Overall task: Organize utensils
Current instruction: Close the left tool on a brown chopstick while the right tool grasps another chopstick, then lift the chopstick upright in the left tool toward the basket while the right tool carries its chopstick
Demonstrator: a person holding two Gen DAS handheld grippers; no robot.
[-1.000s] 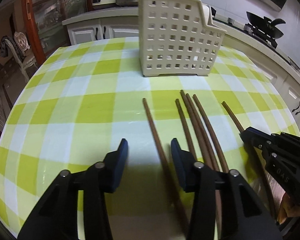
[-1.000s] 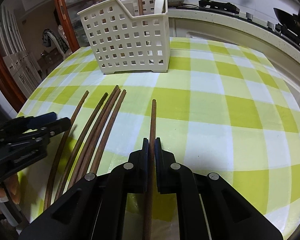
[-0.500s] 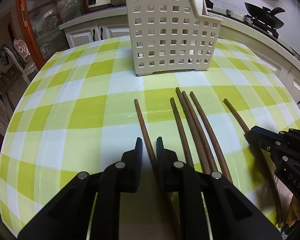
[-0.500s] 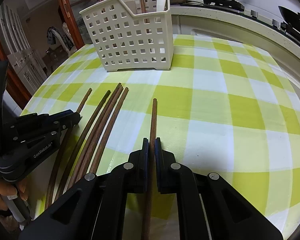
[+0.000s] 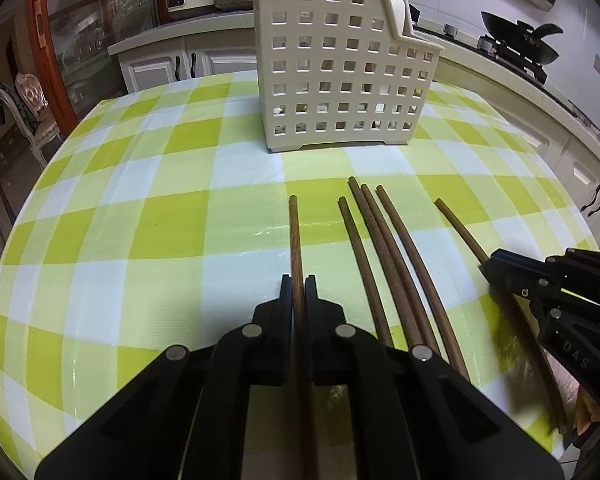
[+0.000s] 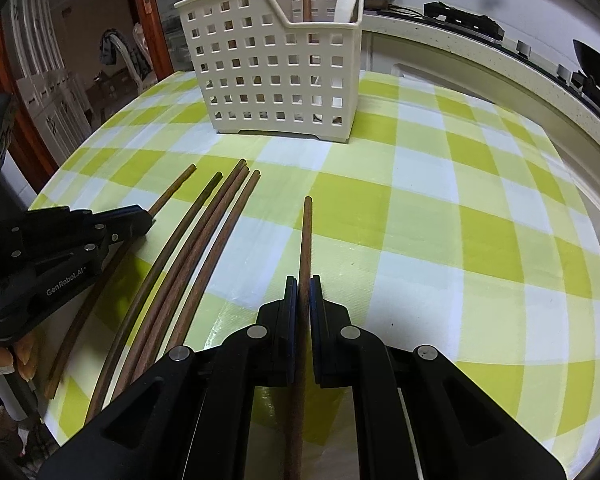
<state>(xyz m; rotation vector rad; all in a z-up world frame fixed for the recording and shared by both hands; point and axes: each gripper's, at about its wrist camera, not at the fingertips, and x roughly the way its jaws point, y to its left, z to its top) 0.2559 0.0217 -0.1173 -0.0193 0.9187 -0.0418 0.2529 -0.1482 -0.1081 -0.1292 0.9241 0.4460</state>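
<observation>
Left wrist: gripped chopstick point(image 5: 295, 240) points toward basket point(image 5: 340, 72).

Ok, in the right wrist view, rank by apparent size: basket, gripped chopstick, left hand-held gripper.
1. Basket.
2. Left hand-held gripper, though nearness inflates it and the frame edge crops it.
3. Gripped chopstick, the thinnest.

"GenRobot.AI" on left gripper point(image 6: 142, 220) body; "DAS" on right gripper point(image 5: 488, 268) body, our only legible text.
</observation>
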